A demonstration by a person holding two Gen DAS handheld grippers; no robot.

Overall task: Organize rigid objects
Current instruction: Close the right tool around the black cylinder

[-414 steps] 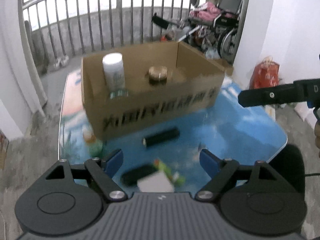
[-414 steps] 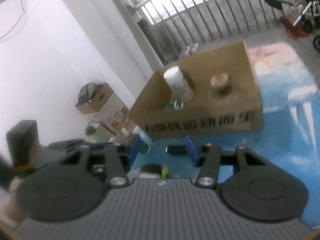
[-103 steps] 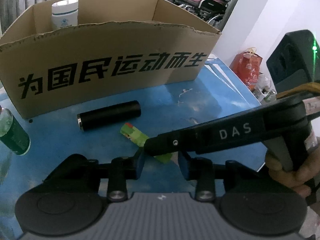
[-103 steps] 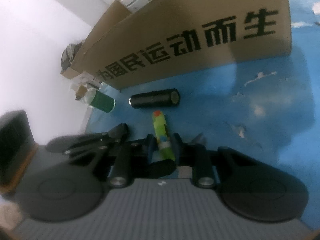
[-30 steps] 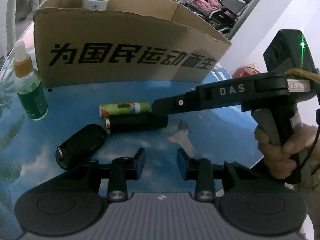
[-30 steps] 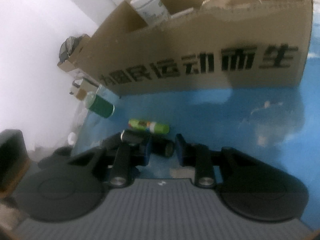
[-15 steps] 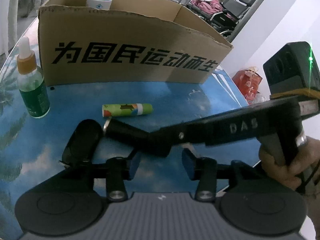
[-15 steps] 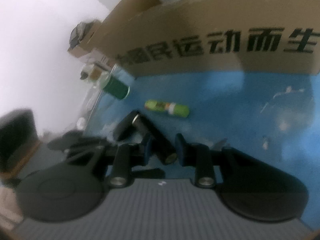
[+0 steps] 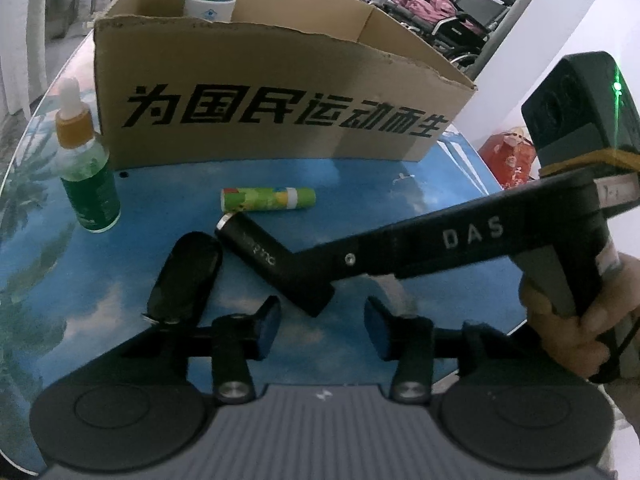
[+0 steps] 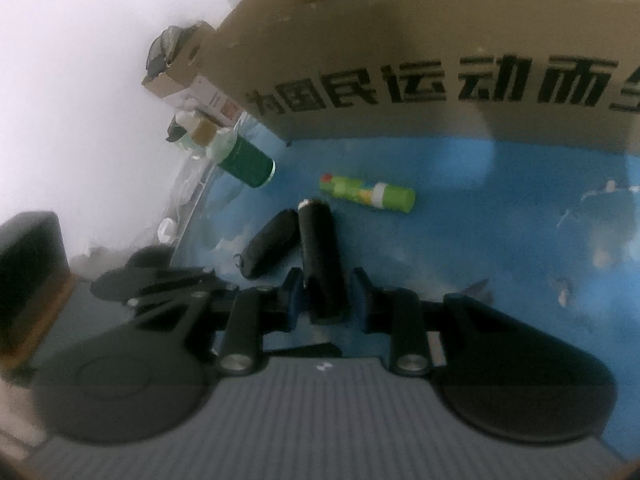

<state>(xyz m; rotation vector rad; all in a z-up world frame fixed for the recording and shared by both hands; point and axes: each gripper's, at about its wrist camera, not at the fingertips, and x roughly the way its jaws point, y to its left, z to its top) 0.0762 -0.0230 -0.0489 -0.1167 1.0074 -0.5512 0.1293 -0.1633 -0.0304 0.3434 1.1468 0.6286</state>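
Gripping the black cylinder (image 10: 322,258) firmly, the right gripper (image 10: 325,300) should lift level; left gripper (image 9: 322,326) waits wide, empty.

left hand-held gripper (image 9: 320,326) open, right hand-held gripper (image 10: 326,300) clamped

At frame centre the right gripper (image 9: 310,276) appears to clasp a black cylinder (image 9: 260,254). The left gripper (image 9: 322,326), bottom centre, gapes empty; a green tube (image 9: 267,199) lies above.

The cardboard box (image 10: 420,52) runs off the right wrist view's edges, blurred.
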